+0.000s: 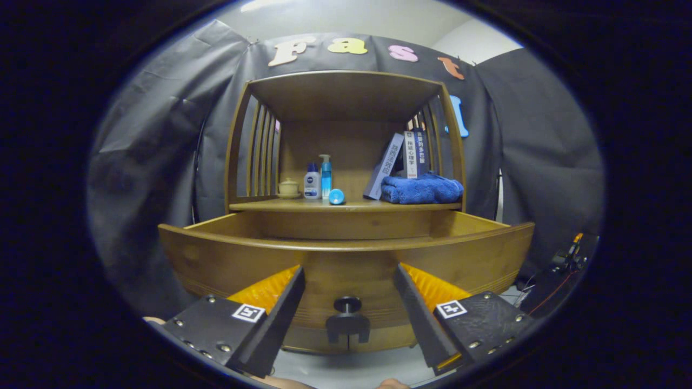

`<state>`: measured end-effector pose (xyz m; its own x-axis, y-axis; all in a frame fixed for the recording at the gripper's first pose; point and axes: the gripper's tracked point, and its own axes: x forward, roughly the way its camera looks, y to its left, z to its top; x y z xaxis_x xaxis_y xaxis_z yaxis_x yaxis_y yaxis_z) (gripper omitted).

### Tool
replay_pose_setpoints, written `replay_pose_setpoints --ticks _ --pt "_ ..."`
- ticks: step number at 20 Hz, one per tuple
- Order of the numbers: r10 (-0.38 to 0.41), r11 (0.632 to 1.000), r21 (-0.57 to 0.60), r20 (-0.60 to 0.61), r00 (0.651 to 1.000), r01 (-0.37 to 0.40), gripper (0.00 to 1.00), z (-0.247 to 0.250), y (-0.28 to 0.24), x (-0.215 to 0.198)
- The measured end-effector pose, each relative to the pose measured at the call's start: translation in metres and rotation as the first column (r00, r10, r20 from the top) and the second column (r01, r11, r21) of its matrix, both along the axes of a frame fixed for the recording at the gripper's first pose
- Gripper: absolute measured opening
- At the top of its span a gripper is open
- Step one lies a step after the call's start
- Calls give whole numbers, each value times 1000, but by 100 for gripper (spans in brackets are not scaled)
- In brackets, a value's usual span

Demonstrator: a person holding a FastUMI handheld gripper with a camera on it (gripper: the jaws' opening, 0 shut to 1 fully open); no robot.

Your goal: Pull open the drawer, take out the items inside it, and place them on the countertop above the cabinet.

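- The gripper (348, 281) points straight at the front of the wooden cabinet (346, 92).
- It sits level, and both fingers (281, 302) reach forward side by side.
- The fingers are wide open. They hold nothing and press on nothing.
- The drawer (216, 259) is pulled out. Its front board is just ahead of the fingers and stretches past both of them.
- The drawer's dark knob (347, 305) sits in the gap between the two fingers. It is low down and in the middle. The fingers do not touch it.
- The inside of the drawer is hidden behind its front board, so what lies in it cannot be seen.
- Beyond the fingers and above the drawer is the bench (281, 206), the flat wooden top with things on it.
- A small cream pot (287, 188) with a lid stands beyond the left finger.
- Just beside the pot stand a white bottle (311, 182) and a tall blue pump bottle (325, 175), close together.
- A little blue round thing (336, 196) lies in front of the pump bottle, near the bench edge.
- Beyond the right finger lies a folded blue towel (421, 189).
- Behind the towel are some books (411, 154). One leans over, and the others stand up.
- A bit of the person's hand (392, 384) peeks out under the fingers.
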<state>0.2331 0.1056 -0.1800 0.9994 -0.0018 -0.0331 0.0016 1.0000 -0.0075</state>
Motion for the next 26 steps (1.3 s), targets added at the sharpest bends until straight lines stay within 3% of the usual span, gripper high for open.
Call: replay_pose_setpoints --ticks 9,26 --pt "25 1000 3 -22 999 -25 99 3 -3 17" --pt "29 1000 10 -18 999 -29 99 15 4 104"
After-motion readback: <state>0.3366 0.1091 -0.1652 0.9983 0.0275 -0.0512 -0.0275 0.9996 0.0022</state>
